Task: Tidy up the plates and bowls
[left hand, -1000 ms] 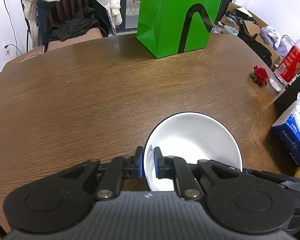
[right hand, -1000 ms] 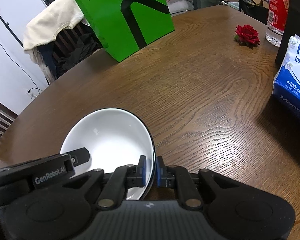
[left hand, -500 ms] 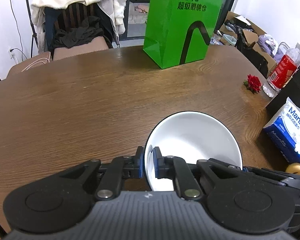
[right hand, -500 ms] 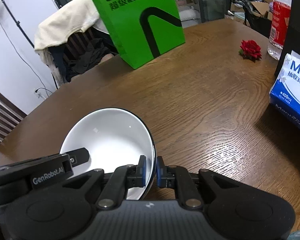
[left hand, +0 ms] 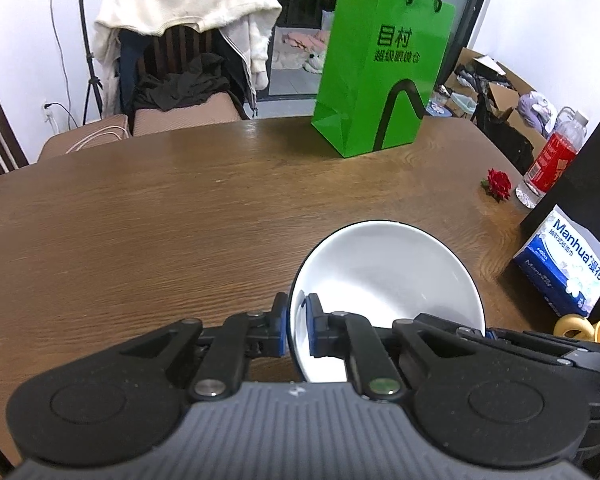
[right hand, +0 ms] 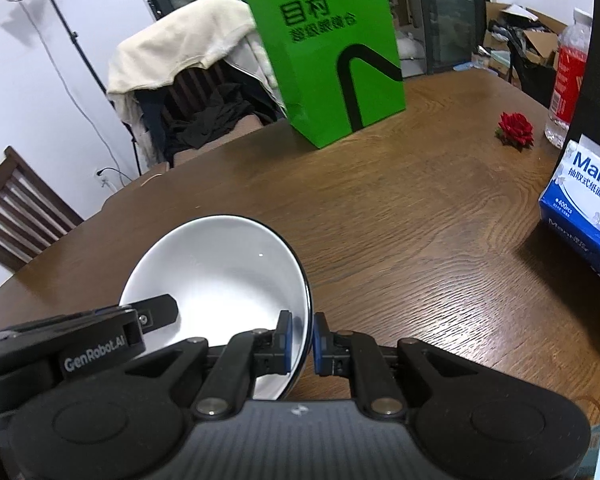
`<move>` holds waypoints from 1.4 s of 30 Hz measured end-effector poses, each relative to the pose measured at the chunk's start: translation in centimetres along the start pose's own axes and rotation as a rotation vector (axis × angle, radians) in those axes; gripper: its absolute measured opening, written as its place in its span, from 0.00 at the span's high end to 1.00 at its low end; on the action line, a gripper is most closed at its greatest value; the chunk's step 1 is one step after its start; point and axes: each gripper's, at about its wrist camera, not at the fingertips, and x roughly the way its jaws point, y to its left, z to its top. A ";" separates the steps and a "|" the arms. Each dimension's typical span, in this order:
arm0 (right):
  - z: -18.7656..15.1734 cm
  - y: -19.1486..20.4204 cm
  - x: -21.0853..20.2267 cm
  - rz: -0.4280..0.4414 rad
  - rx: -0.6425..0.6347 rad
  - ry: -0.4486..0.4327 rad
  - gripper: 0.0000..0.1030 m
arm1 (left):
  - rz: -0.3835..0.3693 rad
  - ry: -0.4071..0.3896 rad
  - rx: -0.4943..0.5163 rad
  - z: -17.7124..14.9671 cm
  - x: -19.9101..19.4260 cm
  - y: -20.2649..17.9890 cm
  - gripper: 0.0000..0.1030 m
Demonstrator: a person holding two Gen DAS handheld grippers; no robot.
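Since the earlier frame we had lifted the bowl (left hand: pixel 384 276) higher off the table (left hand: pixel 140 232). Left view: our left gripper (left hand: pixel 297 322) pinched its near-left rim. Right view: our right gripper (right hand: pixel 302 338) clamped its near-right rim. Carrying step, we judged; next needs a stacking spot.

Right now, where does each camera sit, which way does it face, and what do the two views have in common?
Left wrist: sits on the left gripper, facing forward and down over the table; its fingers clamp the white bowl at its left rim; the right gripper shows at the lower right.
Right wrist: sits on the right gripper, facing likewise; its fingers clamp the bowl's right rim; the left gripper shows at the left.
Shared: bowl, table, green bag, rose, tissue pack.
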 end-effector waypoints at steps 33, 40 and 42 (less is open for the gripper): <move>-7.3 9.5 -8.5 0.066 -0.117 -0.054 0.90 | 0.041 -0.087 -0.042 -6.3 -11.7 7.2 0.91; -9.1 11.5 -9.4 0.082 -0.141 -0.049 0.90 | 0.053 -0.092 -0.069 -7.9 -13.6 9.2 0.91; -9.7 12.1 -9.6 0.088 -0.150 -0.047 0.90 | 0.057 -0.093 -0.077 -8.5 -14.1 9.8 0.91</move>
